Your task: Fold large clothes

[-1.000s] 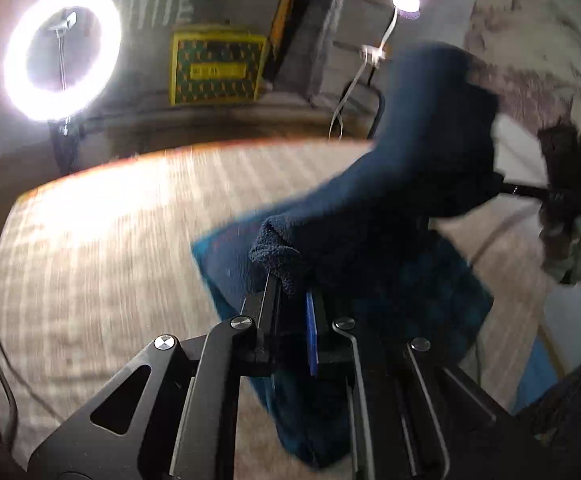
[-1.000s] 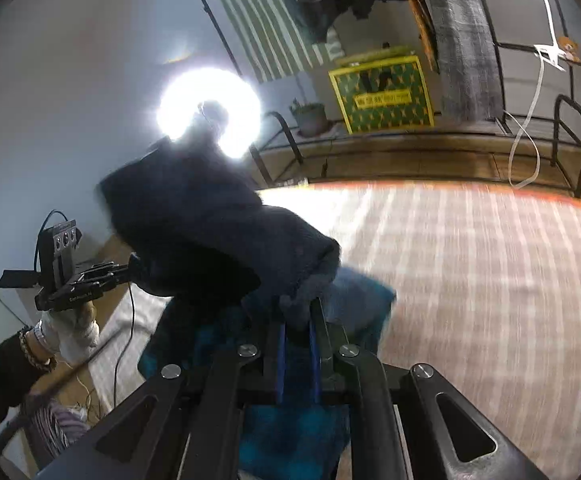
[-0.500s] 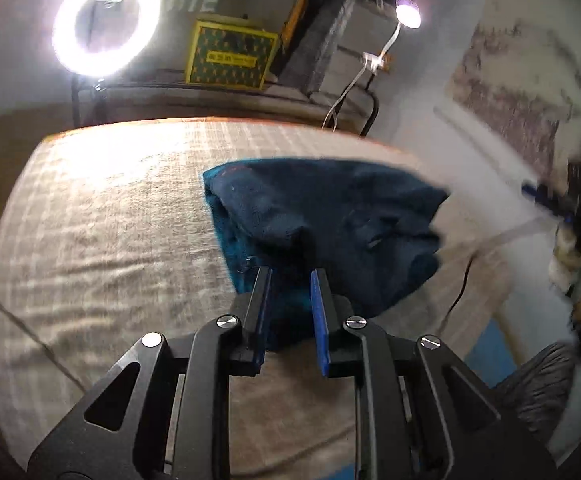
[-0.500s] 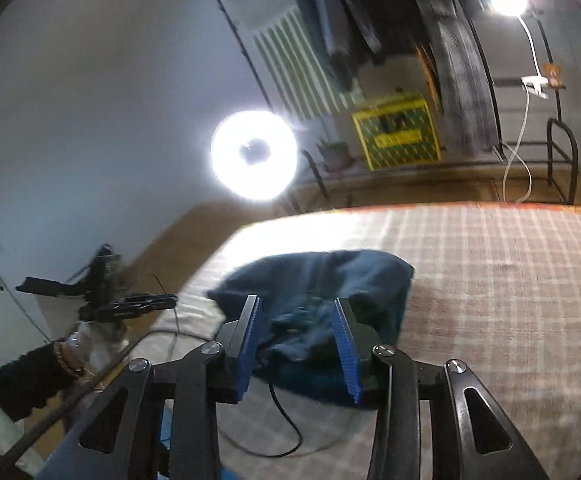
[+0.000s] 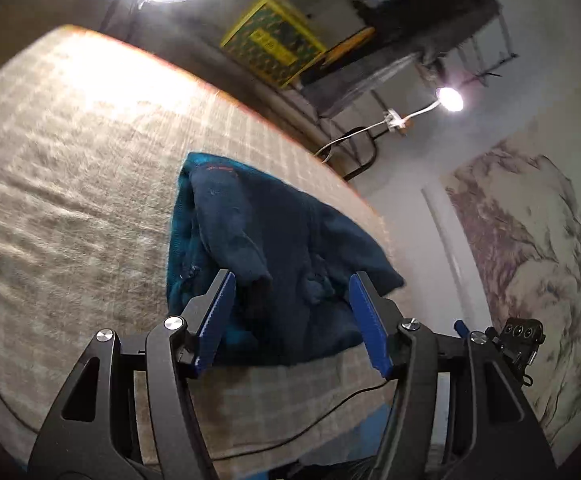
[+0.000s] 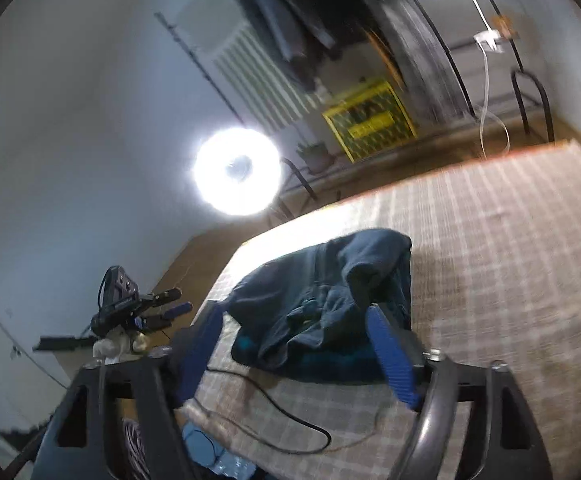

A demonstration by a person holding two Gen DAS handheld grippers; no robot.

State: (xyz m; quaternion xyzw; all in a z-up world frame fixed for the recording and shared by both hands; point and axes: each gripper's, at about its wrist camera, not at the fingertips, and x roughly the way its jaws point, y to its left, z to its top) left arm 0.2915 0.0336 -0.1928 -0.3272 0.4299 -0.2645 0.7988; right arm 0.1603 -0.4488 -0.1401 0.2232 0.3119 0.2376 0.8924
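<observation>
Here the dark blue garment (image 5: pixel 274 248) lies loosely folded on the checked beige bedcover (image 5: pixel 70 160), a teal layer showing under its near and left edges. The left gripper (image 5: pixel 292 322) is spread wide and holds nothing, the garment's near edge lying just beyond its blue pads. The right gripper (image 6: pixel 298 354) is likewise wide apart and empty (its left finger is blurred). Writing on the yellow box (image 5: pixel 274 52) is too blurred to read.
</observation>
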